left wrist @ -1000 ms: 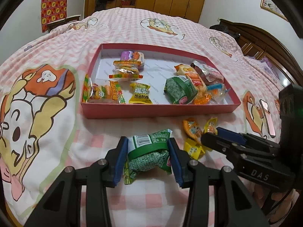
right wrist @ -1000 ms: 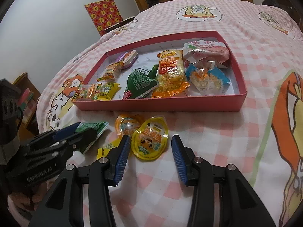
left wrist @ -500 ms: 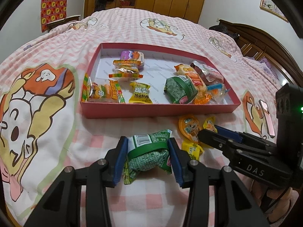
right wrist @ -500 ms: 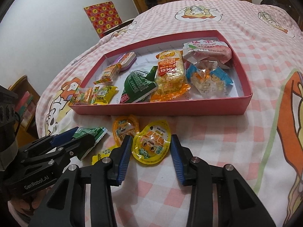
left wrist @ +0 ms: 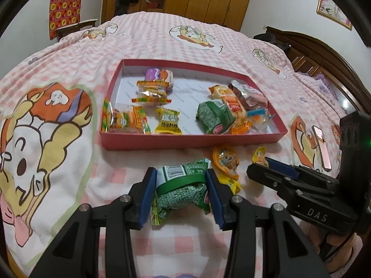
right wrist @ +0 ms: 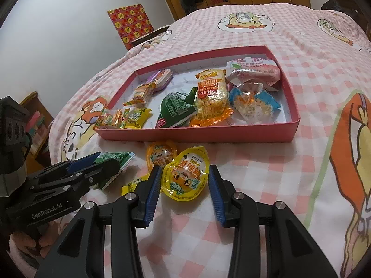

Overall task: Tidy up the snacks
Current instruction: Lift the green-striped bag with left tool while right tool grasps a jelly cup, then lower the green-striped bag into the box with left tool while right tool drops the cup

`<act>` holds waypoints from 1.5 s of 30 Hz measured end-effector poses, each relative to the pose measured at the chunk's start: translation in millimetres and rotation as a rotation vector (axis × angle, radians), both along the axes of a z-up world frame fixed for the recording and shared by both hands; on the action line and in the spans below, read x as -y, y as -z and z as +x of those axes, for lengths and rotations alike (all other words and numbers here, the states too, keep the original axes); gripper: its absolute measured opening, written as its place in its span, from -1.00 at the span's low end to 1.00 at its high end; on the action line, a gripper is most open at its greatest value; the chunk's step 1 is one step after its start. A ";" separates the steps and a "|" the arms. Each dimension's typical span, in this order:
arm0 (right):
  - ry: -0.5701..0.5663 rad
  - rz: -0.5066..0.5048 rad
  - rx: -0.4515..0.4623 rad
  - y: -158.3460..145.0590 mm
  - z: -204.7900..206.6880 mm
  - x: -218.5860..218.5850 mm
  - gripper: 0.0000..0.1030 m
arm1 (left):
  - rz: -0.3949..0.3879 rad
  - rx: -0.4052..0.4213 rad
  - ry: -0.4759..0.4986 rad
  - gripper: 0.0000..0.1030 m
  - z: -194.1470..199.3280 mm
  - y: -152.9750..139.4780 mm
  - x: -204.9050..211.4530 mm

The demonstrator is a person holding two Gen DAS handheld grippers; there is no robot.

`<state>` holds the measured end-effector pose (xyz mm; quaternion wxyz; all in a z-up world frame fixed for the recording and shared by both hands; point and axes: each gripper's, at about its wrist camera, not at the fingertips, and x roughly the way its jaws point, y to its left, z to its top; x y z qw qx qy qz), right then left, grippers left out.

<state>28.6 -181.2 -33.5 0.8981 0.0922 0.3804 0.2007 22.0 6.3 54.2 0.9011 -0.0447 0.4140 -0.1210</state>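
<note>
A: Change since a second ago? 
B: Only the right gripper (right wrist: 184,180): its jaws have just been closing around the round yellow jelly cup (right wrist: 184,176), and both pads now look pressed to its rim. The left gripper (left wrist: 179,185) stays clamped on the crinkly green packet (left wrist: 183,183) on the checked bedspread (left wrist: 58,69).
A: And the box?
B: The shallow pink cardboard box (left wrist: 185,139) just beyond holds foil and plastic wrapped snacks: sweets at the left, a green packet (left wrist: 212,115) and orange packet (left wrist: 229,102) at the right.
</note>
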 end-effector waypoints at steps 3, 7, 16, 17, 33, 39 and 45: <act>0.001 0.004 0.005 -4.4 -1.2 2.5 -0.20 | 0.004 0.016 0.006 -0.13 0.3 -6.9 2.2; -0.008 0.014 0.002 -10.1 0.0 3.7 -0.20 | 0.013 0.028 0.020 -0.13 5.2 -15.5 6.5; -0.034 -0.011 0.022 -29.1 10.0 1.2 -0.20 | 0.022 0.064 0.039 -0.13 23.7 -37.2 14.5; -0.035 -0.013 0.026 -31.7 12.0 1.6 -0.20 | 0.025 0.069 0.037 -0.13 24.8 -39.3 14.6; -0.027 -0.040 0.057 -52.2 41.3 4.4 -0.20 | 0.054 0.138 0.025 -0.13 67.3 -56.2 26.7; -0.008 -0.046 0.054 -54.8 63.2 6.0 -0.20 | 0.030 0.125 0.010 -0.13 94.4 -48.8 29.1; 0.007 -0.072 0.066 -58.1 84.4 8.7 -0.20 | 0.011 0.098 0.005 -0.13 115.0 -36.7 33.8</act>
